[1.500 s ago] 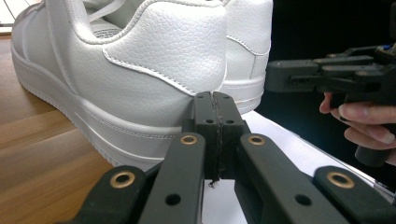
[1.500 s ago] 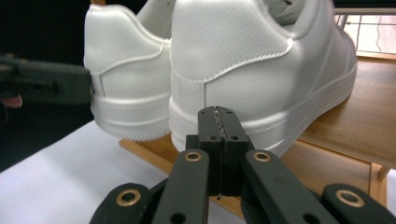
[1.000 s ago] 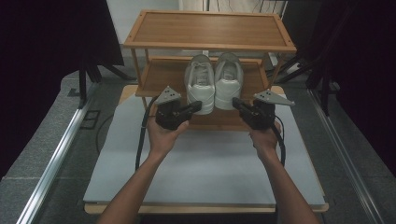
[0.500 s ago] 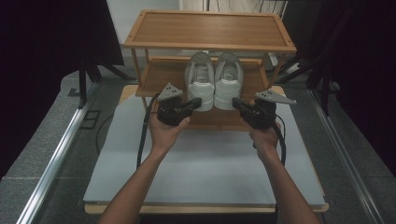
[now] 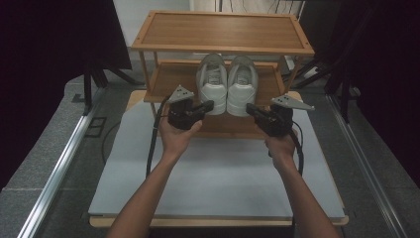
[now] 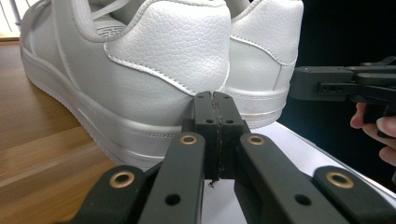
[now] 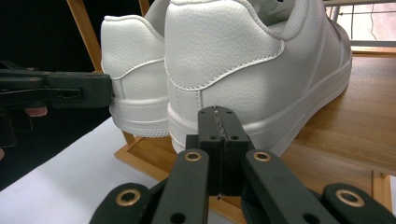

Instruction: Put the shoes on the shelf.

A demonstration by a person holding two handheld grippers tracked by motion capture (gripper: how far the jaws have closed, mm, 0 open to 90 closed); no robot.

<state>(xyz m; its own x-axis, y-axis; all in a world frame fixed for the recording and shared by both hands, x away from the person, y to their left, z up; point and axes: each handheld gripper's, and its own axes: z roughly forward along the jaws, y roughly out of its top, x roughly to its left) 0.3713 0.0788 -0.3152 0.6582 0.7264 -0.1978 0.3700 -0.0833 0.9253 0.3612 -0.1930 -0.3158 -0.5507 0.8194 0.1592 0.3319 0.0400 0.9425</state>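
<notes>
Two white leather sneakers stand side by side on the middle shelf (image 5: 171, 79) of a wooden rack, heels toward me. The left shoe (image 5: 212, 82) fills the left gripper view (image 6: 154, 56), the right shoe (image 5: 241, 82) the right gripper view (image 7: 233, 56). My left gripper (image 5: 211, 104) is shut with nothing in it, and its tip (image 6: 215, 99) sits just short of the left shoe's heel. My right gripper (image 5: 248, 106) is shut and empty too, its tip (image 7: 217, 114) close before the right shoe's heel. Each gripper view shows the other gripper off to the side, the right one (image 6: 336, 84) and the left one (image 7: 60, 91).
The rack's top shelf (image 5: 223, 29) is bare and overhangs the shoes. A lower shelf (image 5: 223, 124) lies under my grippers. The rack stands at the far end of a pale grey board (image 5: 218, 173). Black stands (image 5: 94, 79) and dark curtains flank the table.
The left gripper has edged slightly forward toward the left shoe's heel. The right gripper has hardly moved. Both stay shut.
</notes>
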